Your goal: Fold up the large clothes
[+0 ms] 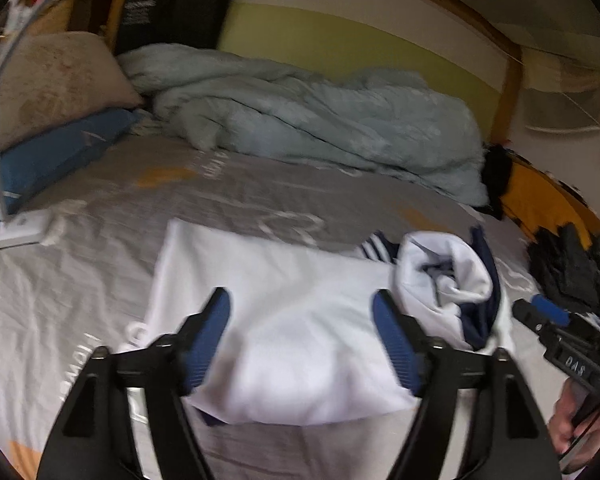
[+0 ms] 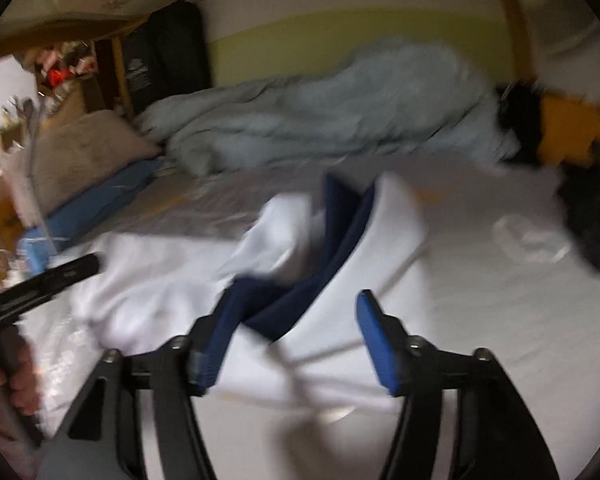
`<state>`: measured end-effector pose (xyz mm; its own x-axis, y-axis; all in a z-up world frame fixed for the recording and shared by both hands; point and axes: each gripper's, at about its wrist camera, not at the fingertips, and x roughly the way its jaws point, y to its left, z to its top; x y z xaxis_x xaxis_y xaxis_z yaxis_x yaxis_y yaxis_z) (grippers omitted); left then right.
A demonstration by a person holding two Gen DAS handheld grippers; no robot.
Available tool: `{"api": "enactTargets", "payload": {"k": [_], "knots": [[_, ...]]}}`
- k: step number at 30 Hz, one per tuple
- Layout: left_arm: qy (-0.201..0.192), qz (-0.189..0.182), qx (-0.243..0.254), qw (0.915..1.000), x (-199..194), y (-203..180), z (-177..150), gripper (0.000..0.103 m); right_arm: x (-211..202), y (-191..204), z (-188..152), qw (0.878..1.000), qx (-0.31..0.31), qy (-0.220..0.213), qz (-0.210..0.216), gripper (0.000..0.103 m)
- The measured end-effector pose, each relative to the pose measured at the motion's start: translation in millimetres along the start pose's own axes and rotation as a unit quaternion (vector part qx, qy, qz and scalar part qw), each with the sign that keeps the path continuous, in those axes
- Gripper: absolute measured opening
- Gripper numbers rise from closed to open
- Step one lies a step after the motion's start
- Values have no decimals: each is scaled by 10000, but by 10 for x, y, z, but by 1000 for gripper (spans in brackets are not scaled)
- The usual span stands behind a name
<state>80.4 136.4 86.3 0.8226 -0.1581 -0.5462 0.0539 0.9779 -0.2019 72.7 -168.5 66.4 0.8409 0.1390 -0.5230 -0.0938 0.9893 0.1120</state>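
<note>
A white garment with navy trim point(image 1: 284, 312) lies partly folded on the grey bedsheet point(image 1: 80, 280). Its right end is bunched up, with navy lining and white stripes showing point(image 1: 448, 276). My left gripper point(image 1: 300, 320) is open, its blue pads hovering over the flat white part. In the right wrist view the same garment point(image 2: 204, 280) shows, its navy collar area point(image 2: 300, 292) rumpled. My right gripper point(image 2: 292, 320) is open just above the garment's right end; it also shows at the right edge of the left wrist view point(image 1: 548, 316). This view is blurred.
A pale blue quilt point(image 1: 320, 120) lies bunched along the far side of the bed. A beige pillow point(image 1: 48, 84) and blue pillow point(image 1: 56, 152) sit at the left, with a white lamp base point(image 1: 20, 228). Dark clothes point(image 1: 572, 264) lie at the right edge.
</note>
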Motion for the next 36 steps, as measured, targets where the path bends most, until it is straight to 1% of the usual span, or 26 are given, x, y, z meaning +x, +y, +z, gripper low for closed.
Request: {"api": "enactTargets", "payload": {"k": [1,2,4,6,7,8,10,11,13,15,16,18,19,20,22,23,24,25,26,27,28,31,33,34,35,36], "knots": [[-29,95,-57,9999,-1,57,27,85,68,-25,65,9997,-63,59,-211,61],[-37,224,-131,9997,8,129,53,93,109,-42,106,9995,-92,130,-279,61],[8,518,-279,9983,47,282,81,102,226,-57,195,9991,-137,287,-274,61],[79,877,-510,9948,119,462,80,103,399,18,236,9985,-220,443,-247,60],[156,963,-622,9933,171,547,74,103,485,32,237,9980,-261,561,-92,58],[296,996,-750,9918,250,644,65,103,578,69,225,9972,-283,678,109,57],[665,915,-871,9897,444,785,26,103,688,126,207,9948,-424,877,298,58],[890,996,-883,9871,564,843,-6,103,727,157,184,9941,-529,905,288,58],[1093,1228,-941,9819,707,926,-74,103,808,196,183,9929,-619,983,256,58],[1239,995,-1053,9817,805,969,-127,103,883,200,170,9909,-576,1168,342,58],[1350,766,-1137,9813,857,985,-146,103,895,208,158,9898,-620,1235,352,58],[1563,165,-1391,9777,957,1007,-195,103,878,256,119,9873,-920,1266,264,58],[1644,-40,-1524,9745,999,1011,-224,101,865,284,114,9864,-1012,1271,244,58],[1632,-63,-1640,9728,1023,1021,-255,91,839,293,113,9855,-1098,1274,240,58],[1475,-77,-1680,9747,1019,1010,-275,78,733,268,118,9857,-1103,1230,331,58],[1439,-148,-1627,9760,1027,1000,-276,67,634,221,125,9874,-958,1166,484,58],[1408,-246,-1603,9767,1020,979,-275,60,558,185,112,9883,-820,1135,607,59],[1386,-388,-1634,9760,1035,981,-274,46,515,153,107,9885,-702,1136,712,60],[1353,-514,-1693,9749,1036,979,-280,35,453,122,87,9890,-624,1123,728,60],[1302,-553,-1710,9751,1019,983,-278,31,412,109,69,9900,-585,1086,690,61],[1220,-551,-1690,9765,979,974,-254,22,380,102,54,9907,-574,1046,650,61],[961,-512,-1490,9828,801,824,-100,18,361,90,-24,9913,-708,1015,454,64],[709,-512,-1185,9891,666,660,43,16,467,167,-156,9843,-1055,1282,599,71],[597,-534,-1040,9913,590,563,97,16,519,223,-215,9819,-1280,1301,506,71],[518,-558,-925,9928,522,461,156,15,555,298,-282,9809,-1573,1132,187,69],[478,-591,-856,9934,475,391,207,15,574,343,-317,9799,-1722,1006,-33,58]]}}
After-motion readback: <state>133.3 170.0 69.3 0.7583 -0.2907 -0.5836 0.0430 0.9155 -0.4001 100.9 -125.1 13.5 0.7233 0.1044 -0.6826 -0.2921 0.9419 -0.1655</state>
